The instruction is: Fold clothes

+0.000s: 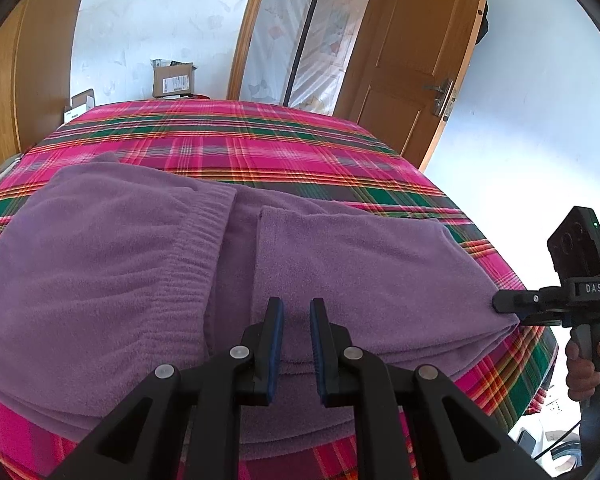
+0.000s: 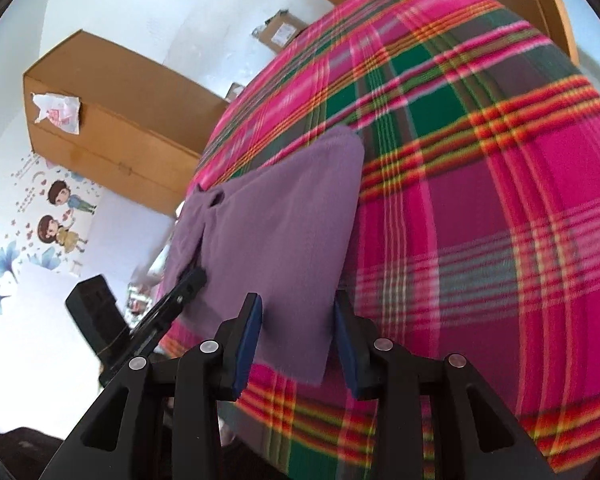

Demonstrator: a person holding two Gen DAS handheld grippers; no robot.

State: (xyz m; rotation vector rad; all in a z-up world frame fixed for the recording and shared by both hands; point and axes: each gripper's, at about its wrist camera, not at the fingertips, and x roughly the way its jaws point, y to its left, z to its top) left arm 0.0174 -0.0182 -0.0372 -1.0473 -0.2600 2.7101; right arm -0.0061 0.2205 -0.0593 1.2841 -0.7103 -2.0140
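A purple fleece garment (image 1: 120, 260) lies folded in layers on the plaid bedspread (image 1: 240, 140). A ribbed hem runs down its middle. My left gripper (image 1: 296, 308) is over the garment's near edge, its jaws a narrow gap apart with no cloth seen pinched. The right wrist view shows the left gripper (image 2: 194, 276) touching the cloth's edge. My right gripper (image 1: 508, 312) is at the garment's right corner, where the layers taper into its jaws. In its own view the right gripper (image 2: 298, 312) has that corner of the garment (image 2: 280, 220) filling the space between its pads.
The bed (image 2: 480, 240) takes up most of both views. Behind it are a wooden door (image 1: 412, 40) and a cardboard box (image 1: 172, 78) by the wall. A wooden cabinet (image 2: 112, 120) stands beyond the bed. A hand (image 1: 584, 368) holds the right gripper's handle off the bed's right edge.
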